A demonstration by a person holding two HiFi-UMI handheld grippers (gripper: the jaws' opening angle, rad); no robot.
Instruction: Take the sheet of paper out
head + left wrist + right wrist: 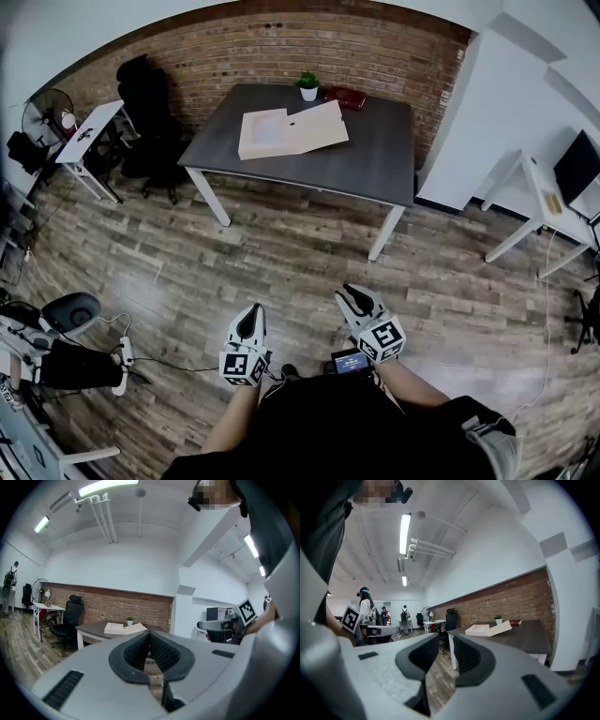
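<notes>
Left gripper [150, 634]: held low, close against the person's body; jaws pressed together at the tips, nothing between them.
Right gripper [446, 636]: held low beside the left one, just apart from it; jaws parted, only floor [281, 253] seen through the gap, nothing held.
Floor: wood planks, stretching between the person and the table.
Table [366, 164]: dark top, white legs, against the brick wall, well apart from both grippers.
Box [309, 131]: flat, tan, lying open on the table's left half, lid swung out to the right.
Sheet of paper [266, 129]: a paler rectangle lies in the box's open left part; too small to tell surely that it is the sheet. Far ahead of both grippers, touched by neither.
Plant [308, 86]: small, white pot, at the table's back edge, just behind the box.
Book [347, 97]: red, right of the plant.
Chair [150, 117]: black, left of the table.
</notes>
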